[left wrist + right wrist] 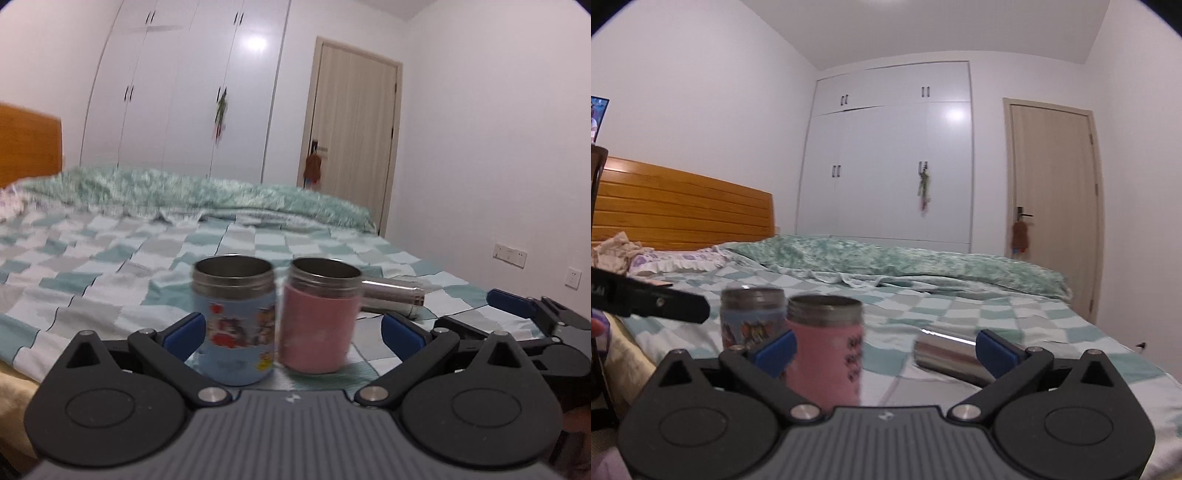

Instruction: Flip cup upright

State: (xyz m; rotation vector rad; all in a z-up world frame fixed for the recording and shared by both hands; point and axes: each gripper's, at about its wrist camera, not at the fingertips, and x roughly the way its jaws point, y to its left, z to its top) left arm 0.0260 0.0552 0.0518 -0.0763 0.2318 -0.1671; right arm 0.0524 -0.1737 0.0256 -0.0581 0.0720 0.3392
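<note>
A blue cup (239, 325) with cartoon pictures and a pink cup (318, 318) stand upright, mouths up, side by side on the checked bedspread (110, 258). A silver metal cup (393, 295) lies on its side behind and right of the pink one. My left gripper (293, 338) is open, with both upright cups between its blue pads. In the right wrist view the pink cup (827, 354) stands between the fingers of my open right gripper (886, 350), the blue cup (751, 319) left of it, the silver cup (951, 354) lying at right. The right gripper (535, 317) shows at right in the left wrist view.
A rumpled green quilt (886, 258) lies across the far side of the bed. A wooden headboard (683, 206) is at left, white wardrobes (886, 166) and a door (1056, 206) behind. The left gripper's finger (650, 301) juts in from the left. The bed edge is near at the front.
</note>
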